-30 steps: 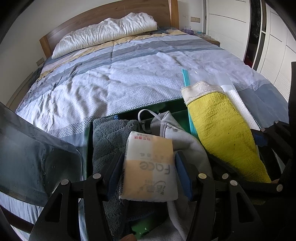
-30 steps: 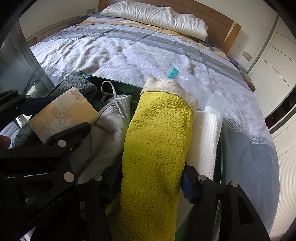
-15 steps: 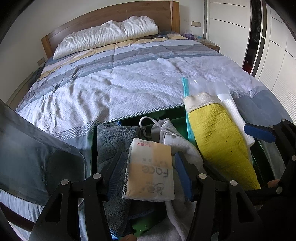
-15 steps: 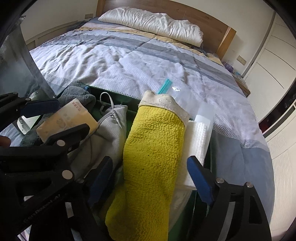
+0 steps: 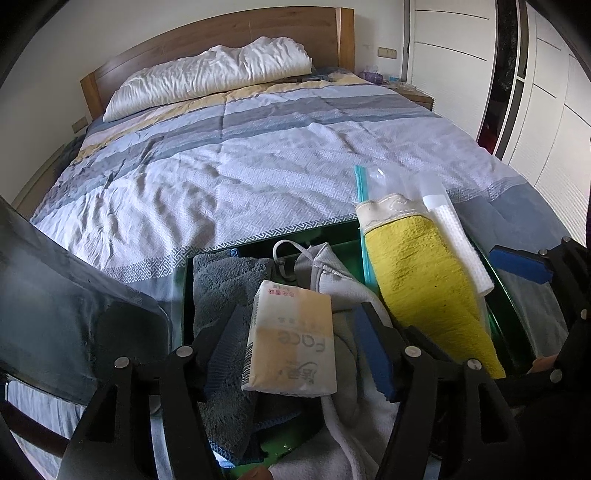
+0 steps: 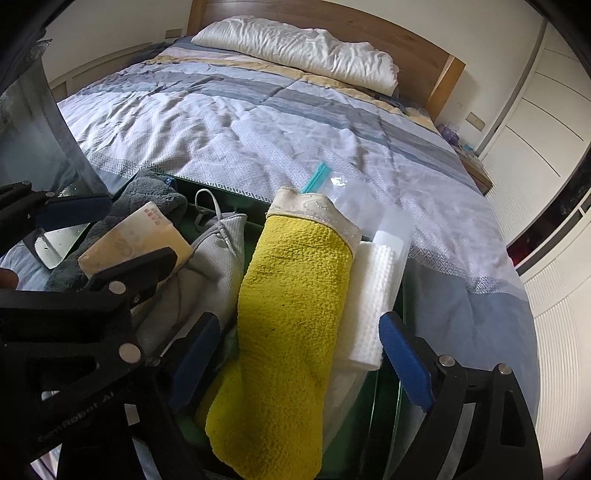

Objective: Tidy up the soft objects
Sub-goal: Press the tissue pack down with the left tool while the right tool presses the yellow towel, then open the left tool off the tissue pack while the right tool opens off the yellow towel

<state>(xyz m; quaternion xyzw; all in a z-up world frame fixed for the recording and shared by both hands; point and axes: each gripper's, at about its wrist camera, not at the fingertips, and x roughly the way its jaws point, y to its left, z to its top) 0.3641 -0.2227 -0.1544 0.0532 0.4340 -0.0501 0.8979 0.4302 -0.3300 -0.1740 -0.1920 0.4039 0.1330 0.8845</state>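
- The left gripper [image 5: 295, 354] is hovering over a green bin [image 5: 343, 243] at the foot of the bed, its jaws opening around a tissue pack [image 5: 291, 343] that is lying between the blue pads on the cloths, a gap showing on each side.
- The right gripper [image 6: 303, 365] is standing beside it, jaws opening wide; a yellow towel [image 6: 291, 325] is lying between them, touched by neither pad.
- Inside the bin, a dark grey towel [image 5: 221, 280] is sitting at the left, a light grey cloth [image 5: 332, 284] in the middle, and the yellow towel at the right, leaning over the far rim.
- A white waffle cloth [image 6: 373, 288] and a clear zip bag [image 6: 351, 192] are resting just beside the yellow towel.
- Beyond, a striped quilt [image 5: 258, 155] is covering the bed, with a white pillow [image 5: 210, 77] lying against the wooden headboard [image 5: 221, 33].
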